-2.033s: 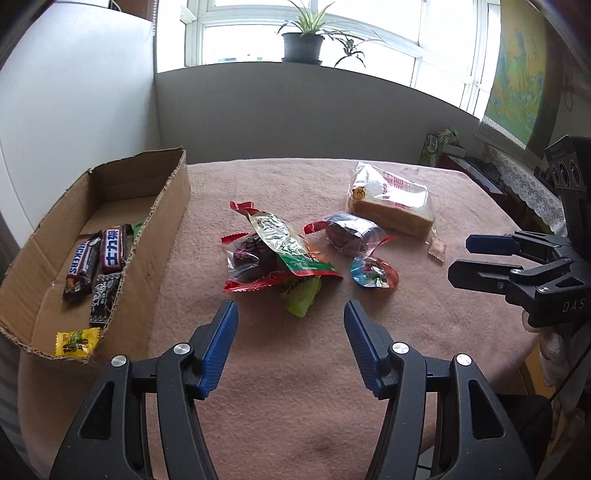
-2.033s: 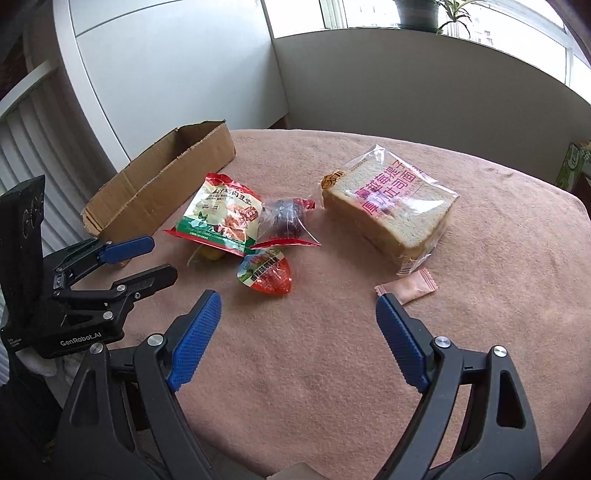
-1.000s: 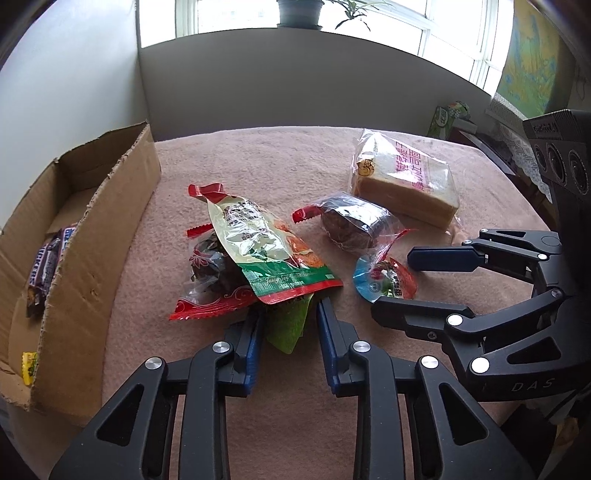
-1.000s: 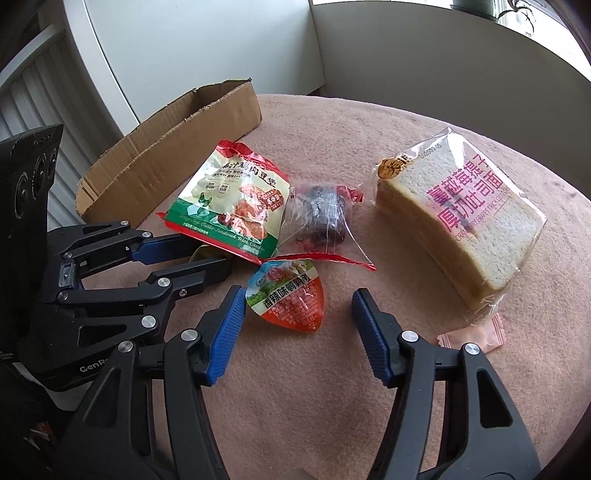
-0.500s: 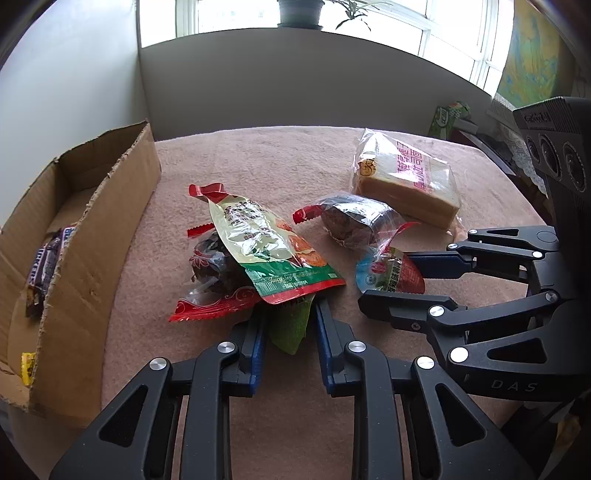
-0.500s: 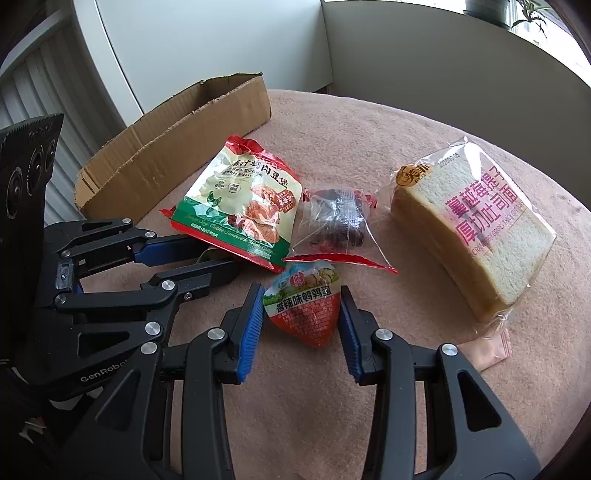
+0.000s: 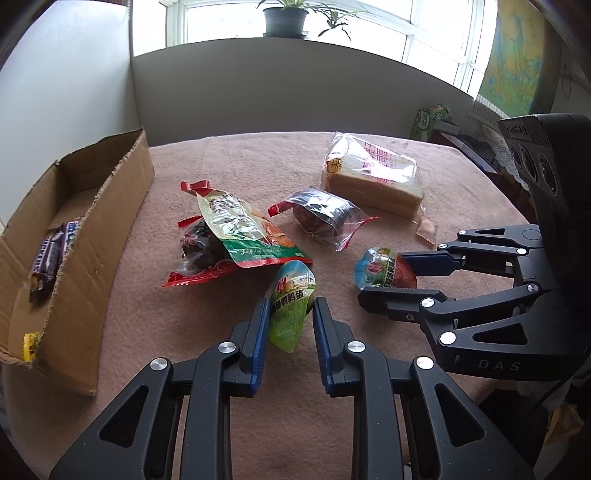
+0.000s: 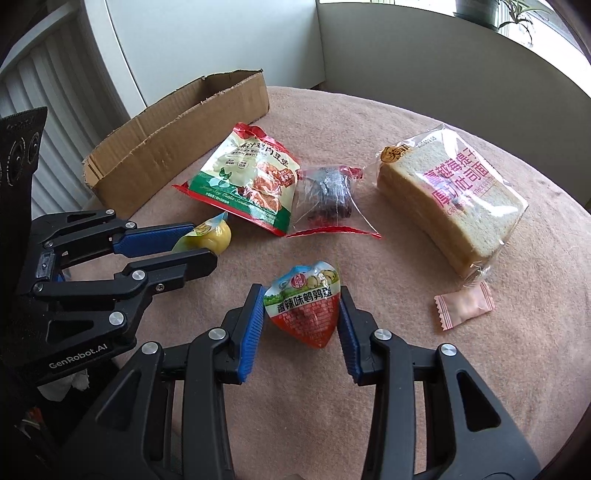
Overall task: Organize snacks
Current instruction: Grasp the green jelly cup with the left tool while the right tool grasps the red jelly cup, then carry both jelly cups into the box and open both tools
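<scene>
My left gripper (image 7: 288, 306) is shut on a green quail-egg packet (image 7: 290, 306) and holds it just above the pink tablecloth; it also shows in the right wrist view (image 8: 207, 240). My right gripper (image 8: 302, 306) is shut on a red quail-egg packet (image 8: 304, 310), which also shows in the left wrist view (image 7: 384, 273). A cardboard box (image 7: 92, 236) with chocolate bars (image 7: 51, 254) stands at the left. A green-and-red snack bag (image 8: 247, 177), a clear packet of dark fruit (image 8: 328, 199) and bagged sliced bread (image 8: 454, 195) lie on the table.
A small pink sachet (image 8: 465, 306) lies beside the bread. A second red-edged packet of dark fruit (image 7: 199, 251) lies under the snack bag. A yellow sweet (image 7: 31, 345) sits in the box's near corner. A wall and window sill with a potted plant (image 7: 286, 18) stand behind the table.
Both grippers closed on their packets and lifted them. The green packet has come out from under the snack bag, and the red packet has risen off the cloth.
</scene>
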Demonstrator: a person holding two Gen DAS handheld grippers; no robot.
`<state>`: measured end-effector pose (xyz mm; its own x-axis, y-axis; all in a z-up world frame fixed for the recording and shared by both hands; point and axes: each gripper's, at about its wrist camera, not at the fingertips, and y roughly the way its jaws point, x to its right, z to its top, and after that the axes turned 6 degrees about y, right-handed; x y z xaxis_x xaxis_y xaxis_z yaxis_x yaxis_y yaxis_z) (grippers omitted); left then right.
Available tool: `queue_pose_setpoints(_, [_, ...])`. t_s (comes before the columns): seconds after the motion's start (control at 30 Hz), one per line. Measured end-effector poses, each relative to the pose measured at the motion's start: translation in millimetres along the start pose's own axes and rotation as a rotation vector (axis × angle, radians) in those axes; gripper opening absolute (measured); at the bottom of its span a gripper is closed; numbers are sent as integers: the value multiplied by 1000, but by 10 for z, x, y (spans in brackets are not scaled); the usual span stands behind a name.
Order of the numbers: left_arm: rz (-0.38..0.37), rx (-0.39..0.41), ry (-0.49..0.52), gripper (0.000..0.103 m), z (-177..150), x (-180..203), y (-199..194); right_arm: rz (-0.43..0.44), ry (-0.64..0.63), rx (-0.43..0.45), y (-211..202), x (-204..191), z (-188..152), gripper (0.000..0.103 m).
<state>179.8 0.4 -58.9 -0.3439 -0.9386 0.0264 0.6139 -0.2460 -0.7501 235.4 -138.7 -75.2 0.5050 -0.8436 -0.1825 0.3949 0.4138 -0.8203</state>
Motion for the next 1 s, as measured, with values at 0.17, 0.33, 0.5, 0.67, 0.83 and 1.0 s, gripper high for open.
queue_pose_setpoints(0.17, [-19, 44, -7, 22, 19, 1, -146, -25, 10, 22, -129, 7, -13, 38])
queue_pose_setpoints(0.33, [-23, 73, -31, 21, 49, -66, -233, -36, 20, 51, -266, 0, 44, 38])
queue_pose_setpoints(0.5, [-20, 122, -68, 21, 65, -172, -404, -30, 27, 98, -437, -48, 177, 38])
queue_pose_setpoints(0.67, [7, 160, -117, 21, 42, -395, -533, -19, 30, 151, -546, -159, 377, 38])
queue_pose_setpoints(0.83, [28, 214, -214, 21, 7, -767, -708, -11, 20, 176, -548, -326, 614, 38])
queue_pose_setpoints(1.0, [128, 256, -281, 21, -88, -1143, -832, 10, 0, 194, -468, -565, 886, 38])
